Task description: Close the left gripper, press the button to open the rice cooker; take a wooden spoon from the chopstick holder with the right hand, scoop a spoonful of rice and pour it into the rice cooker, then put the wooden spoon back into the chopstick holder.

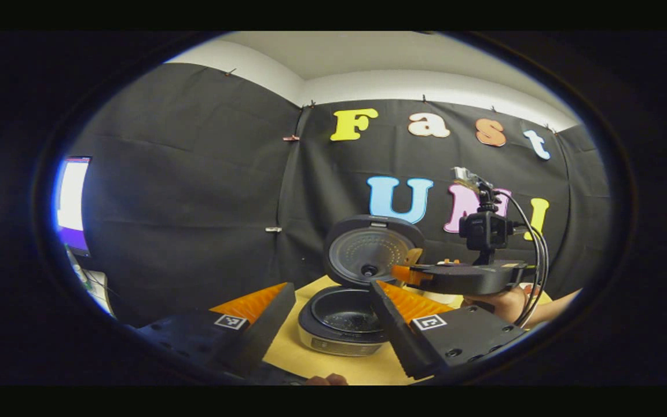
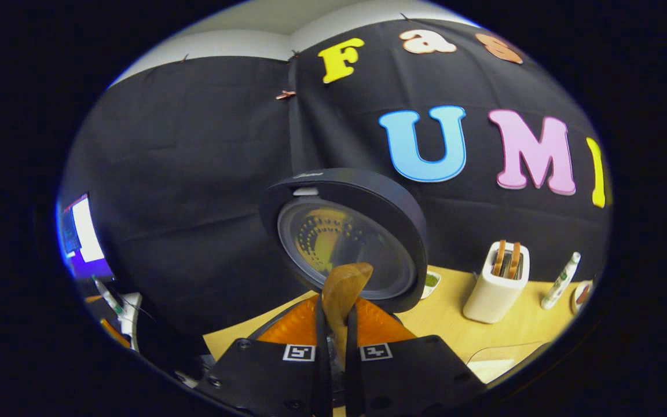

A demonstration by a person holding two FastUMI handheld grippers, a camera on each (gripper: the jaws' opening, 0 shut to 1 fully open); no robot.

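Right gripper view: right gripper (image 2: 333,333) has jaws clamped on the wooden spoon (image 2: 342,295), bowl up front, just before the raised lid (image 2: 345,237) of the rice cooker (image 1: 342,324). Can't tell if rice is in the spoon bowl. Chopstick holder (image 2: 497,282) stands on the desk (image 2: 443,324) far right w/ two utensil handles still in it. Left gripper view: left gripper (image 1: 333,324) has jaws apart, framing the open pot from the near side; right gripper shows right of the lid, spoon tip by the lid's edge, hand (image 1: 498,302) beneath. Risks, as I judge: spoon sits close to the lid, so a forward tilt could knock it and spill grains onto the desk; thin handle may twist in the grip during the pour; return to the holder could tip it if the spoon enters at an angle.
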